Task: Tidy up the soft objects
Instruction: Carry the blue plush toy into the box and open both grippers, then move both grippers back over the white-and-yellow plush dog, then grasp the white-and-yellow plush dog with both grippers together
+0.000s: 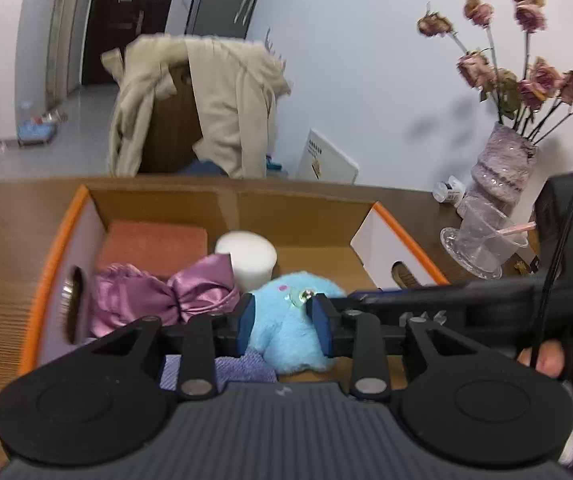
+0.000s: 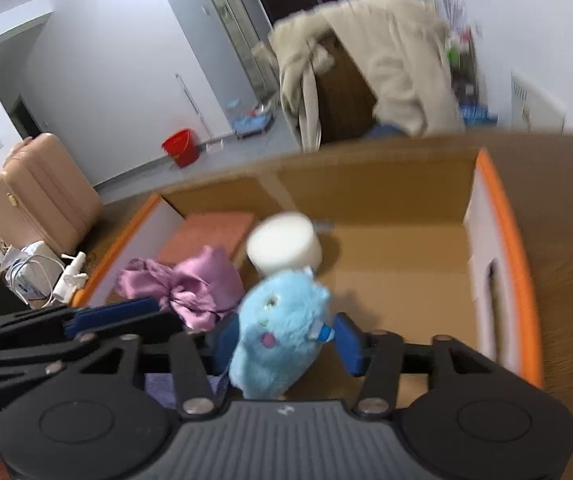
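Inside cardboard box (image 2: 370,184), beside purple satin cloth (image 1: 158,300): blue plush toy (image 2: 282,328), between part-open right gripper (image 2: 286,340) pads, unclear whether pressed. Left gripper (image 1: 284,322) part-open around plush too, grip unclear.

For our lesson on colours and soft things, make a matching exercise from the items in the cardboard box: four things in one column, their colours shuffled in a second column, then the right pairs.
Things
1. plush toy
2. satin cloth
3. foam cylinder
4. flat pad at the back of the cardboard box

Colours
A. white
B. terracotta orange
C. light blue
D. pinkish purple

Pairs: 1-C, 2-D, 3-A, 4-B
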